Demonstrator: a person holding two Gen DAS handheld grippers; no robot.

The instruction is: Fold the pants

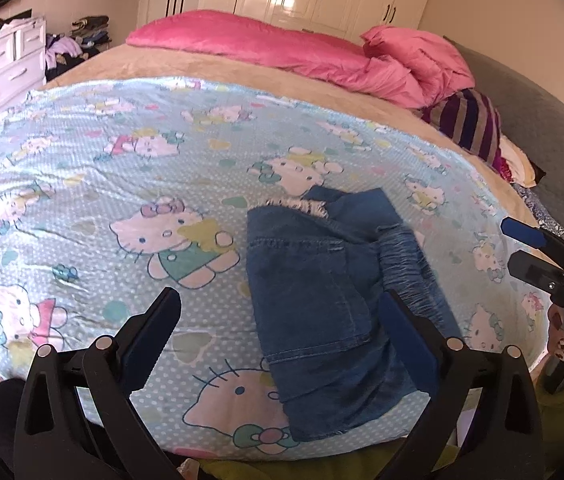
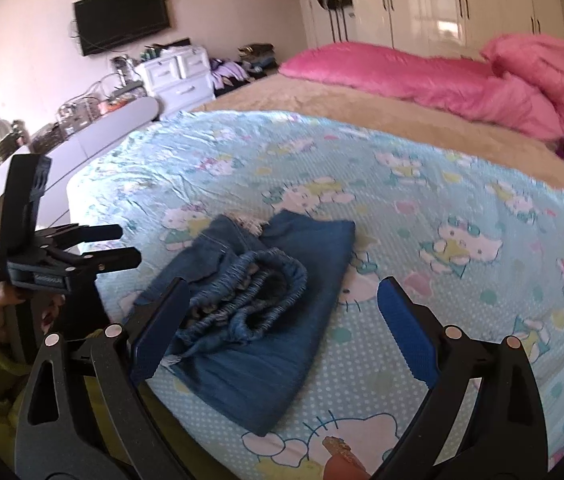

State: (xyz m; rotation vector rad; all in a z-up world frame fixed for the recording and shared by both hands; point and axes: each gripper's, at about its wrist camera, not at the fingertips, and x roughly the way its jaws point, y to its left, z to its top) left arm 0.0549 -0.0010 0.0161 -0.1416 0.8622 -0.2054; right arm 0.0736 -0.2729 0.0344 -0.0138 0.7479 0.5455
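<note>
Between the spread fingers of the left hand-held gripper [image 1: 282, 312] lies the near part of the pants [image 1: 322, 300]; its jaws stand wide open and hold nothing. The right hand-held gripper [image 2: 284, 304] is also wide open and empty, and the pants [image 2: 265, 304] lie just ahead of it, more toward its left finger.

The pants are blue denim, already folded into a compact bundle on the Hello Kitty sheet [image 1: 121, 160], close to the near edge of the bed [image 2: 322, 96]. The long axis of the bundle runs away from the person, toward the pink pillows [image 1: 241, 40]. The elastic waistband [image 2: 249, 280] is bunched on top and the frayed hem [image 1: 298, 204] is at the far end.

Both grippers seem almost equally near; the left one is perhaps more centred over the bundle. I judge the fold is nearly finished. Open room exists to the left and far side of the sheet, but the near edge of the bed is close, so pulling toward the person could drag the bundle off.
</note>
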